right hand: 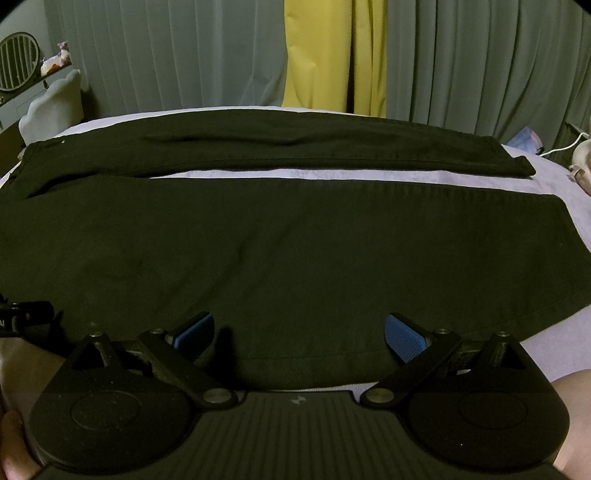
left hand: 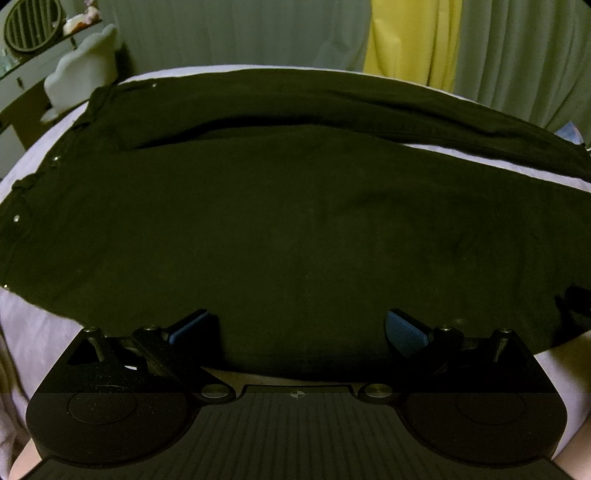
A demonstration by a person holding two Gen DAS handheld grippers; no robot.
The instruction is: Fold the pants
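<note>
Black pants [left hand: 280, 221] lie spread flat across a pale lilac bed [left hand: 33, 332], waistband to the left and both legs running right. In the right wrist view the pants [right hand: 295, 251] show both legs with a strip of sheet between them and the hems at the right. My left gripper [left hand: 297, 330] is open, its blue pads over the near edge of the near leg, close to the seat. My right gripper [right hand: 299, 334] is open over the near edge of the same leg, farther toward the hem. Neither holds cloth.
Grey curtains with a yellow panel [right hand: 317, 55] hang behind the bed. A pale cushioned chair [left hand: 81, 66] and a shelf with a round fan [left hand: 31, 26] stand at the back left. A white cable [right hand: 565, 146] and small items lie at the right edge.
</note>
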